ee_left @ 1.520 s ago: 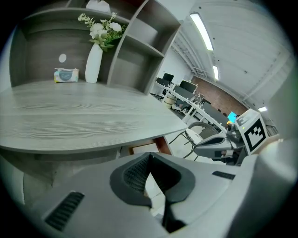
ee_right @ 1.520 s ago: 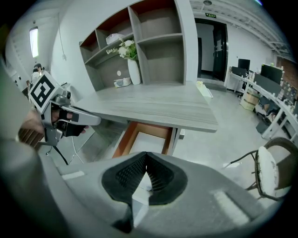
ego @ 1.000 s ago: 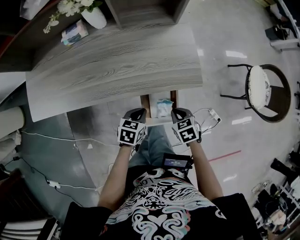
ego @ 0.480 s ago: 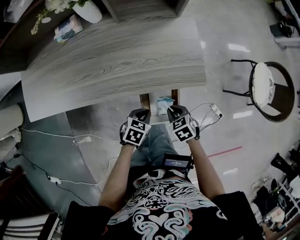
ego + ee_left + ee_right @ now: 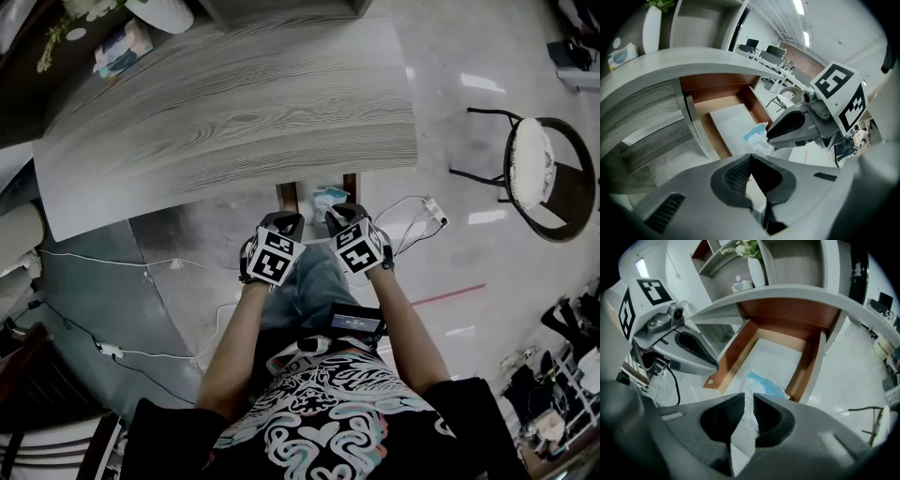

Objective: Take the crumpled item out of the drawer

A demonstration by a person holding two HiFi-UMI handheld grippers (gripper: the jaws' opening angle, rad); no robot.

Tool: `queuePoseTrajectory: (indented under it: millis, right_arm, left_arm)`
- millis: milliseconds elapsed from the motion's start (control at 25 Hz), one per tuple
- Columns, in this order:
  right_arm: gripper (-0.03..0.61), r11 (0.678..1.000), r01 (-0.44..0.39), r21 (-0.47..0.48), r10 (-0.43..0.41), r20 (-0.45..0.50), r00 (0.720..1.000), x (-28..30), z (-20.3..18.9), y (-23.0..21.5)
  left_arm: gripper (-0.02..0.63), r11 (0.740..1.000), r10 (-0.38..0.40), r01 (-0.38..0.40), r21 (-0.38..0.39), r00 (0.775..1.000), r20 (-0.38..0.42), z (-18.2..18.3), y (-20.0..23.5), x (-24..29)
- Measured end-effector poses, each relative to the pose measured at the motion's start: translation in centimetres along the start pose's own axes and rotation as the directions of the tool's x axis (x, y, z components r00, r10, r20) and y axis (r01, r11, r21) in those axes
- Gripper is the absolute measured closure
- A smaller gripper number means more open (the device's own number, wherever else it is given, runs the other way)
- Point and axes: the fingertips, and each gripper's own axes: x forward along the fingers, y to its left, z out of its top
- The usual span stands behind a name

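Fingers of right gripper clamp the crumpled item for lifting from the drawer; left gripper closed, empty.

Drawer: pulled out under the near edge of the counter.
Crumpled item: in the drawer, at its near end, reaching in between the right tongs.
Left tongs: just left of the right tongs, before the drawer.
Chair: on the floor, well right of the counter.
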Motion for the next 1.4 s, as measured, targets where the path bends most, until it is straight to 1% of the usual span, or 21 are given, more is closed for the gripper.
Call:
queuePoseTrajectory:
  millis: [80,160,280,360,440,560,840,960,1240,1400]
  right_arm:
    - [0.538,1.0,0.017,-0.001,-0.017,-0.027,0.999,0.6,-0.6,0.0]
    - [0.538,0.999,0.037,0.004,-0.037,-0.05,0.998,1.1,-1.0,-0.4]
    - [0.538,0.999,0.037,0.01,-0.037,-0.074,0.997,1.6,-1.4,-0.7]
    - [0.538,0.999,0.025,0.026,-0.023,-0.07,0.997,1.8,-1.5,-0.7]
    - [0.538,0.999,0.018,0.04,-0.016,-0.061,0.998,1.9,-1.5,-0.9]
    - [0.538,0.999,0.016,0.033,-0.014,-0.064,0.998,2.2,-1.7,-1.0]
    - [0.541,1.0,0.022,0.011,-0.022,-0.077,0.997,2.5,-2.1,-1.0]
    - [0.558,1.0,0.015,0.019,-0.014,-0.084,0.996,2.5,-2.2,-1.0]
    - [0.569,1.0,0.004,0.012,-0.003,-0.08,0.997,2.4,-2.0,-0.7]
    - [0.569,1.0,0.018,0.01,-0.018,-0.071,0.997,2.0,-1.9,-0.9]
  left_arm:
    - [0.614,1.0,-0.012,0.012,-0.011,1.0,-0.016,-0.2,-0.2,0.0]
    - [0.614,1.0,-0.026,0.025,-0.012,1.0,-0.016,0.1,-0.5,0.0]
    - [0.614,0.999,-0.036,0.036,-0.002,0.999,-0.02,0.2,-0.7,0.6]
    - [0.614,0.999,-0.037,0.036,-0.012,0.999,-0.018,0.0,-0.6,0.8]
    - [0.614,0.999,-0.035,0.035,-0.039,0.999,-0.019,-0.3,-0.4,1.0]
    - [0.614,0.996,-0.045,0.042,-0.078,0.998,-0.036,-1.0,-0.4,1.3]
    - [0.614,0.996,-0.049,0.045,-0.081,0.998,-0.048,-1.3,-0.8,1.5]
    - [0.614,0.996,-0.046,0.042,-0.084,0.998,-0.045,-1.4,-0.7,1.5]
    - [0.614,0.994,-0.029,0.024,-0.108,0.999,-0.044,-1.5,0.6,1.0]
    - [0.614,0.993,-0.039,0.034,-0.116,0.999,-0.035,-1.4,0.7,0.7]
